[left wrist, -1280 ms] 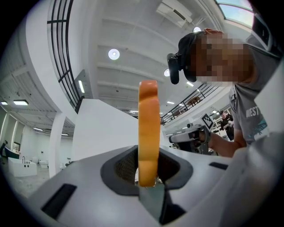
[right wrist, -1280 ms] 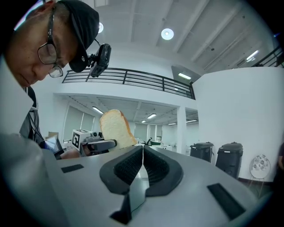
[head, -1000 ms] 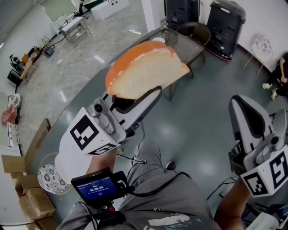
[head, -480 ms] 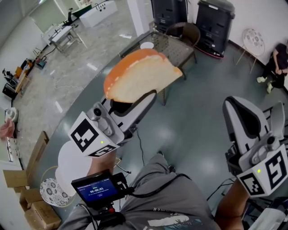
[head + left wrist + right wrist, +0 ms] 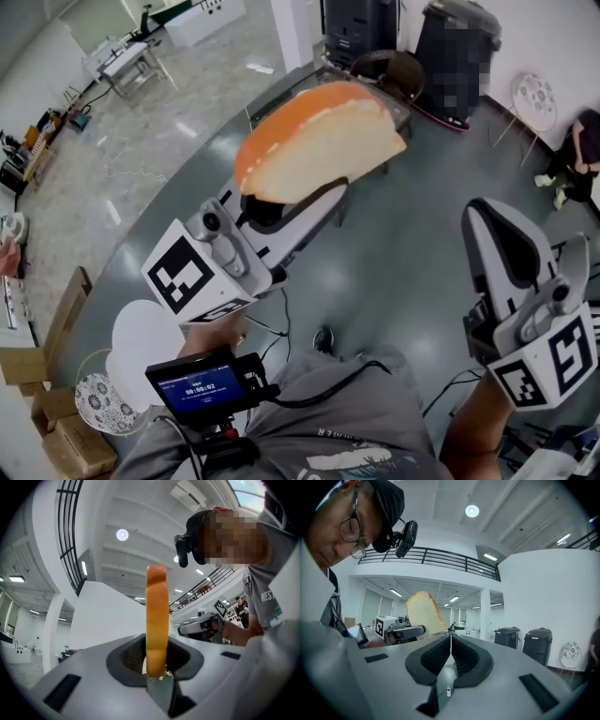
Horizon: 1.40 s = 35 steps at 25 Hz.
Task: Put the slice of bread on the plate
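My left gripper (image 5: 314, 197) is shut on a slice of bread (image 5: 319, 141) with an orange-brown crust, holding it by its lower edge, raised in front of me. In the left gripper view the slice (image 5: 157, 616) stands edge-on between the jaws of that gripper (image 5: 157, 667). My right gripper (image 5: 511, 234) is at the right with its jaws together and nothing in them; its pads meet in the right gripper view (image 5: 451, 644), which also shows the bread (image 5: 424, 611) off to the left. No plate shows; the bread covers the low table (image 5: 291, 80) ahead.
A dark chair (image 5: 384, 64) and black bins (image 5: 459, 56) stand beyond the table by the wall. A white round stand (image 5: 141, 342) and cardboard boxes (image 5: 56, 422) are at the lower left. Cables lie on the grey floor (image 5: 412, 234) near my feet.
Both grippers moved forward with me toward the low table, the bread still in the left one. The white plate seen on the table earlier is now hidden behind the bread.
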### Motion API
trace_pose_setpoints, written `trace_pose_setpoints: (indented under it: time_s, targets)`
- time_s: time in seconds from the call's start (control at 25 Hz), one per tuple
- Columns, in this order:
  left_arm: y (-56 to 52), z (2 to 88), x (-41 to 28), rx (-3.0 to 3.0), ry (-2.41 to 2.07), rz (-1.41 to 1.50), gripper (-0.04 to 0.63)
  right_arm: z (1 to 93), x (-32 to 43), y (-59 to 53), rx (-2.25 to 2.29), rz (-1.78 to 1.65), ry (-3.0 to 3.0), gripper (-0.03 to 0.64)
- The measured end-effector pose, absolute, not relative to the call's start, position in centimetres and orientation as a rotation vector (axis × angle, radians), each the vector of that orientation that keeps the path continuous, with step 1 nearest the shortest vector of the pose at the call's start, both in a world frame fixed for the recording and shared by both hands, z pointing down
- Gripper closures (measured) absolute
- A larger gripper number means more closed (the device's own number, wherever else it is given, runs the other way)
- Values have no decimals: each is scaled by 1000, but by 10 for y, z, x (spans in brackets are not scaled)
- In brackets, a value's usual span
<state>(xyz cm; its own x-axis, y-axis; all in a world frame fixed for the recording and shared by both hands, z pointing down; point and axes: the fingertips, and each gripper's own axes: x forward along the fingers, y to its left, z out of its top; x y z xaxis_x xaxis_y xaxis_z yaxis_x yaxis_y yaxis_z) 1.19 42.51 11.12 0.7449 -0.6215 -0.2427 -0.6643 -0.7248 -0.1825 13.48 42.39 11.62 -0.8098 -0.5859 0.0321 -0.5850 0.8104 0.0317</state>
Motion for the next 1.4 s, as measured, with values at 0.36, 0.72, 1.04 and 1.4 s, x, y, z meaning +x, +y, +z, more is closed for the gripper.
trace_pose_setpoints:
  time_s: [0.36,0.72,1.04,1.4]
  targets:
    - [404,113,27,-2635,1148,220,505,120,142,391,804,-18,-2978,607]
    - [365,121,100,-2568,1276,196,505,126,202,346,629,-32,-3020,607]
    - [352,120,134,-2540,1342,169,505,125,230,332,545,-23,-3045,607]
    - [317,120,139,-2552,1372,128,505,124,235,293,536,24,-3062,607]
